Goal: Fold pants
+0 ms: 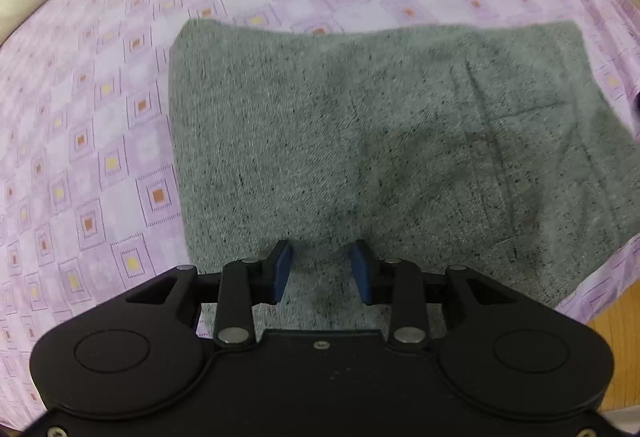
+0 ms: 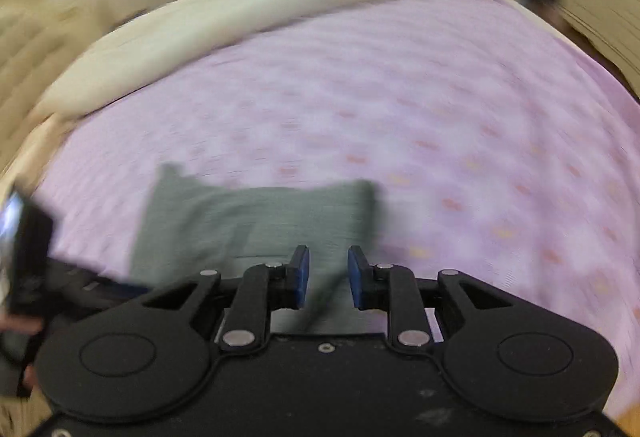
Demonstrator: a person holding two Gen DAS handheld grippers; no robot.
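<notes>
Left wrist view looks almost straight down at the grey pants (image 1: 360, 141), which lie folded into a flat block on the purple checked bedsheet (image 1: 100, 157). They sit near the bed's edge, likely so the person can reach them easily. The left gripper (image 1: 322, 273) hangs right over the near edge of the cloth with its blue pads apart and nothing pinched between them. A pocket seam shows faintly on the right, and the far right corner is cut off. Right wrist view is very blurry. The right gripper (image 2: 328, 277) is also let go, holding nothing, above the pants' right side. A cream blanket (image 2: 260, 9) lies behind. Something black at the left edge is too smeared to name.
</notes>
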